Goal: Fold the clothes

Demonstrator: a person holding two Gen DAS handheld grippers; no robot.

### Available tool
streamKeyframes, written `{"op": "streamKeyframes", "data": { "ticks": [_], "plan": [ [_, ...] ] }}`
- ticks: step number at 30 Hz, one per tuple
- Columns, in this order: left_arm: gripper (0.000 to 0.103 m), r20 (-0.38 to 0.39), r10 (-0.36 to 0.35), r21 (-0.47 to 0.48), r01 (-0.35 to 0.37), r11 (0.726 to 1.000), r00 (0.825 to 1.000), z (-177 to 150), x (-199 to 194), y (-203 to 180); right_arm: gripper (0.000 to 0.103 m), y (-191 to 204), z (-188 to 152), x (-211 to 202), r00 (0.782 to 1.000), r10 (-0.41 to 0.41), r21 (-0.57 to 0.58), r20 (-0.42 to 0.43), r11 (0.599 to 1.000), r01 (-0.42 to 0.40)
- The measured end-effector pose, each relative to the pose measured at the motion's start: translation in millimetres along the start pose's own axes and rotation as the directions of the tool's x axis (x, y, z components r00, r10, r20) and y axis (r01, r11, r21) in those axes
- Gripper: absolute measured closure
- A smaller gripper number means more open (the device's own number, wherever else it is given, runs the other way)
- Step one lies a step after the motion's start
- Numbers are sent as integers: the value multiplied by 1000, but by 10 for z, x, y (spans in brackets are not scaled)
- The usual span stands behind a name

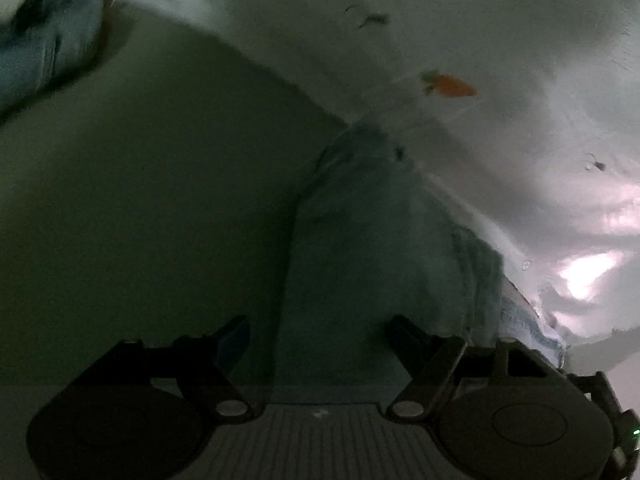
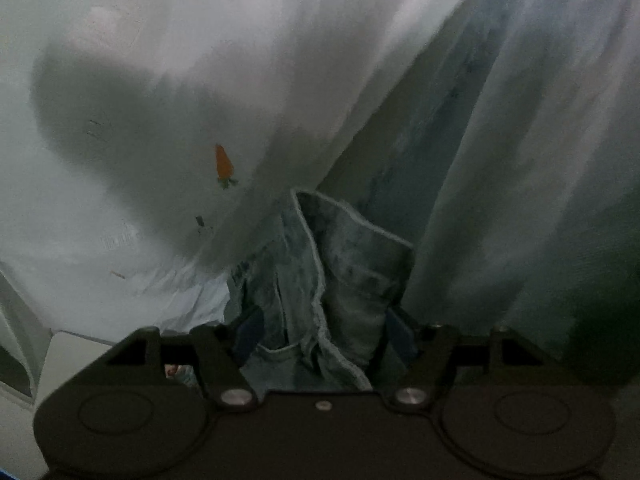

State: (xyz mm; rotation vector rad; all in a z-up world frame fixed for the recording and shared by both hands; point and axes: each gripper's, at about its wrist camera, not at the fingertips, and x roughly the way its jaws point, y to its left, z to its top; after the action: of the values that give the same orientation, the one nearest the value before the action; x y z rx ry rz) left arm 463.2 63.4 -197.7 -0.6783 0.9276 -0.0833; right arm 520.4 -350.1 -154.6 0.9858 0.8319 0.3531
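Note:
A pair of light blue jeans [image 1: 372,240] hangs in front of me in the dim left wrist view, its fabric running down between the fingers of my left gripper [image 1: 318,336], which is closed on it. In the right wrist view the jeans [image 2: 344,276] show a bunched hem with a frayed seam, clamped between the blue-padded fingers of my right gripper [image 2: 324,336]. A longer part of the denim [image 2: 440,120] stretches up to the right. Both grippers hold the jeans above a white sheet.
A white sheet printed with a small orange carrot [image 1: 452,86] lies below; it also shows in the right wrist view [image 2: 224,164]. More blue denim [image 1: 48,40] shows at the top left. A pale edge [image 2: 72,356] sits at the lower left.

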Motion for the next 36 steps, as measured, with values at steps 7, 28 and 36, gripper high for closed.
{"op": "streamKeyframes", "data": {
  "ticks": [7,28,36],
  "plan": [
    [12,-39,-77,-145,70,987,996,-15,156,255,30,124,99,411,992,-117,-116,-51,987,110],
    [12,26,-1,185,-4,983,1000,23,-19,-414,86,921,232,-713,965,-47,-405,260,901,153],
    [9,-65,154,332,-125,935,986,-378,508,-707,62,-4,308,-386,874,-416,-346,252,804,483]
  ]
}}
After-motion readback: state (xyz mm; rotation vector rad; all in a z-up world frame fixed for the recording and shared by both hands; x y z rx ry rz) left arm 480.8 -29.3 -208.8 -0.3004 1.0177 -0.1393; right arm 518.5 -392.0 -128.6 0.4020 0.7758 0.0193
